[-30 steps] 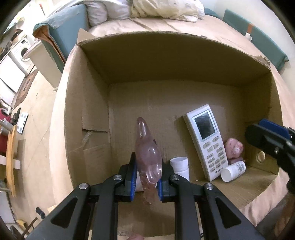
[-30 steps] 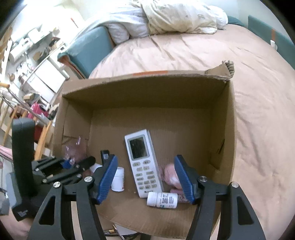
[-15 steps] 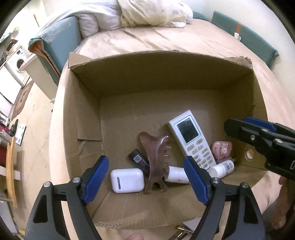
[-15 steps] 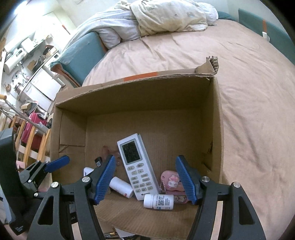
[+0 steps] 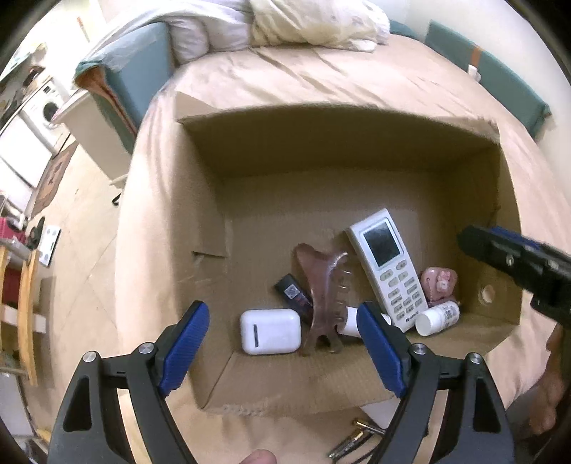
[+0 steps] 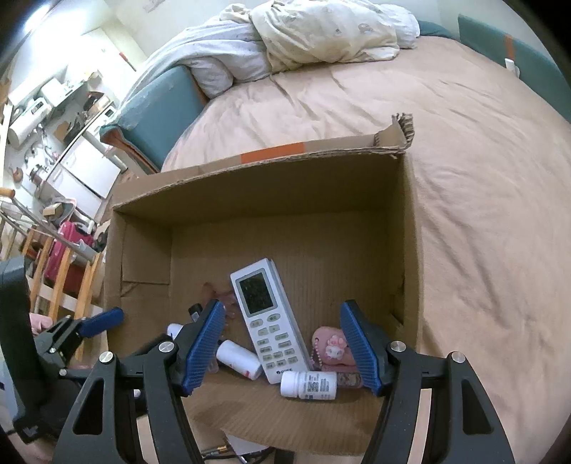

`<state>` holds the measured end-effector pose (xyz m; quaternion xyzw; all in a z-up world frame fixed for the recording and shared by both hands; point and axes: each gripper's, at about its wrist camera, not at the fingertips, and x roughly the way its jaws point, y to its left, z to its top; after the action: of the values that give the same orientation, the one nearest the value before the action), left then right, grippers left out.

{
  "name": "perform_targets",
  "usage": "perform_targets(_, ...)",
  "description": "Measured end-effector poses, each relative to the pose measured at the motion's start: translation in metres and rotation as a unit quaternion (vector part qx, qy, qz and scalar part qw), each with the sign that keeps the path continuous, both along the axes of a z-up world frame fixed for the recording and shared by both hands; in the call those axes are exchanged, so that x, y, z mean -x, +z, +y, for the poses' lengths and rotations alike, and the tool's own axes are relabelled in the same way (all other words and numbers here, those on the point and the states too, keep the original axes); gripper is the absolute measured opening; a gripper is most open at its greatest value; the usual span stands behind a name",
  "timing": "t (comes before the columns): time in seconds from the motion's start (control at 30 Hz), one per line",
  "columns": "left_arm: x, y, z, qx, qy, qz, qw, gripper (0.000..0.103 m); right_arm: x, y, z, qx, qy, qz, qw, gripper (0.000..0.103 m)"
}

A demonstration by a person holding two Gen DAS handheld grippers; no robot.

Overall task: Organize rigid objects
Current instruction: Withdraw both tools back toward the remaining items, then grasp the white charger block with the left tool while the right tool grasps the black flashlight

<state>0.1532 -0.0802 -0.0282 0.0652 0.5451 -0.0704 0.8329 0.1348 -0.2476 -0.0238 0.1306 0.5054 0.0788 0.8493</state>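
Note:
An open cardboard box point(image 5: 200, 228) point(image 6: 410, 257) sits on the bed. Inside lie a translucent pink comb-shaped piece point(image 5: 323, 285) point(image 6: 217, 296), a white earbud case point(image 5: 270, 331), a small black stick point(image 5: 294, 294), a white remote point(image 5: 387, 264) point(image 6: 267, 314), two white bottles point(image 5: 437, 317) point(image 6: 308, 384) point(image 6: 237, 358) and a pink charm point(image 5: 439, 282) point(image 6: 332, 344). My left gripper point(image 5: 283, 353) hangs open above the box's near side, nothing between its fingers. My right gripper point(image 6: 282, 344) is open over the remote and bottles, touching none.
A crumpled duvet point(image 6: 321, 32) and pillows lie at the bed's head. A teal headboard point(image 5: 139, 64) and white appliances point(image 5: 32, 117) stand to the left. Small metal items point(image 5: 357, 435) lie on the sheet in front of the box. The box floor behind the objects is bare.
My left gripper was shut on the pink comb piece; it opened, the piece now lies in the box, and the gripper rose. The right gripper stayed open and drew back slightly.

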Motion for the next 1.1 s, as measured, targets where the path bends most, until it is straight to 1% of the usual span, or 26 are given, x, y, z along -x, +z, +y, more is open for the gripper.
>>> perform_targets(0.1,0.005,0.008,0.007,0.012,0.014,0.003,0.9998,0.083,0.006,0.006,-0.001,-0.004,0.001,-0.003,1.000,0.071)
perform_targets(0.33,0.034,0.019,0.021,0.001,0.023,-0.003,0.9997,0.083,0.028,0.021,-0.001,-0.005,0.014,-0.015,1.000,0.071)
perform_targets(0.47,0.054,0.023,0.035,0.008,0.035,-0.005,0.9993,0.083,0.046,0.017,-0.002,-0.019,0.023,0.002,1.000,0.071)
perform_targets(0.57,0.065,0.024,0.045,0.025,0.041,-0.009,0.9988,0.083,0.059,0.015,0.000,-0.020,0.027,0.009,0.999,0.071)
perform_targets(0.7,0.075,0.014,0.054,0.023,0.052,-0.004,0.9984,0.083,0.071,0.010,-0.001,-0.009,0.031,0.018,0.999,0.071)
perform_targets(0.8,0.077,-0.001,0.059,0.018,0.058,0.008,0.9981,0.083,0.077,-0.002,-0.005,-0.022,0.027,0.045,0.998,0.071)
perform_targets(0.83,0.077,-0.007,0.061,0.016,0.062,0.017,0.9978,0.083,0.078,-0.008,-0.006,-0.026,0.025,0.058,0.998,0.071)
perform_targets(0.9,0.076,-0.018,0.061,0.024,0.060,0.039,0.9971,0.083,0.080,-0.024,-0.005,-0.026,0.027,0.094,0.995,0.071)
perform_targets(0.97,0.077,-0.024,0.057,0.023,0.050,0.048,0.9973,0.083,0.082,-0.041,-0.001,-0.012,0.037,0.129,0.991,0.071)
perform_targets(1.03,0.080,-0.031,0.049,0.016,0.034,0.056,0.9977,0.083,0.085,-0.054,0.005,0.014,0.045,0.150,0.988,0.071)
perform_targets(1.1,0.082,-0.039,0.036,0.015,0.009,0.070,0.9974,0.083,0.086,-0.066,0.009,0.021,0.053,0.170,0.984,0.071)
